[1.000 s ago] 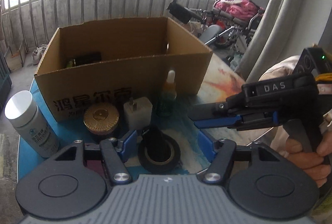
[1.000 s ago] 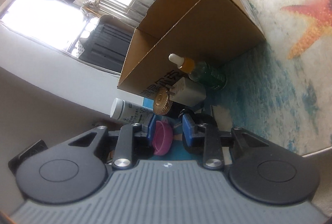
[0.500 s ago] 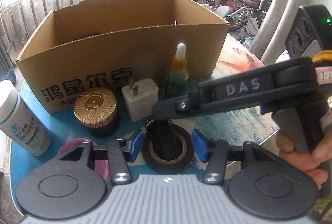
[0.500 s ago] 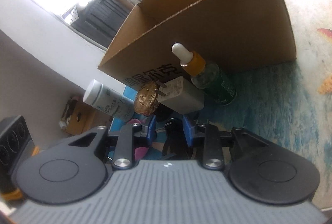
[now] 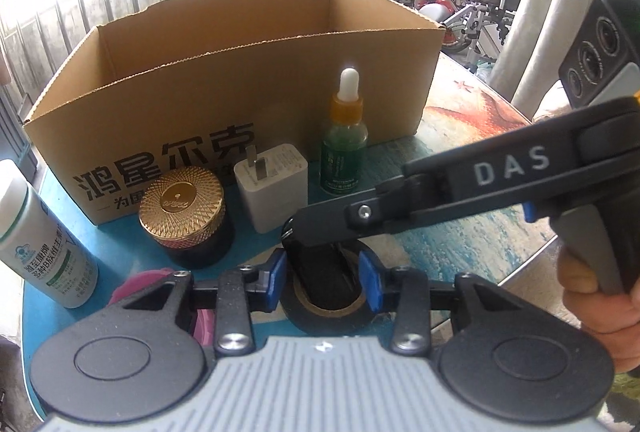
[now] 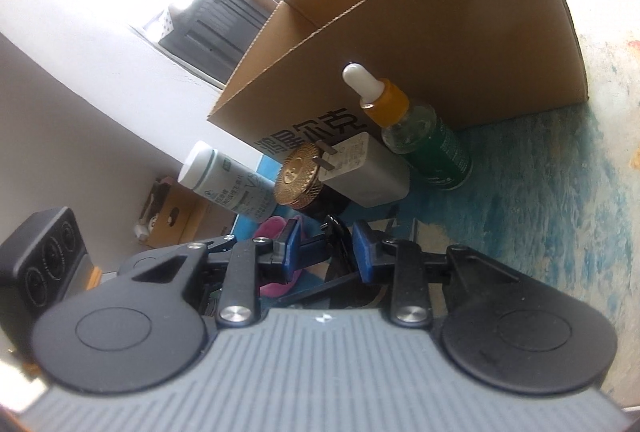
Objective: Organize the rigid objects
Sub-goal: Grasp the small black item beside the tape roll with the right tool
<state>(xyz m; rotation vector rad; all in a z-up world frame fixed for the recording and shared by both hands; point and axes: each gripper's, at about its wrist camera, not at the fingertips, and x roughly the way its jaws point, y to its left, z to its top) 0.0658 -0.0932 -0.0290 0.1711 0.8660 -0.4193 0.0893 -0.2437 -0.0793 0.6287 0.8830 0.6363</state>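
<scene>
The left gripper (image 5: 322, 278) sat low over the black roll of electrical tape (image 5: 324, 312), its blue-padded fingers (image 5: 275, 272) spread either side of a dark object standing in the roll's core — parted, not pressing on anything that could be seen. The right gripper (image 5: 296, 228) reached in from the side with its tip down on that same dark object; its own camera showed the blue pads (image 6: 362, 252) close about something black, but whether they truly pinched it could not be told.

The tape roll lay flat on the blue sea-print table (image 5: 460, 232), just in front of the white square wall charger (image 5: 274, 186), with the open brown cardboard box (image 5: 240, 104) behind that.

Here was the risk: two tools crowded on one small roll. Had either closed off-centre, the roll would likely have skated on the slick cloth — and the green glass dropper bottle with the amber collar (image 5: 344, 148), upright beside the charger, looked easy to topple. The dark jar with the gold ribbed lid (image 5: 184, 216) stood left of the charger, the white pill bottle (image 5: 38, 244) further left, a pink plastic piece (image 5: 136, 282) near the left finger. A wide swing would have clipped them.
</scene>
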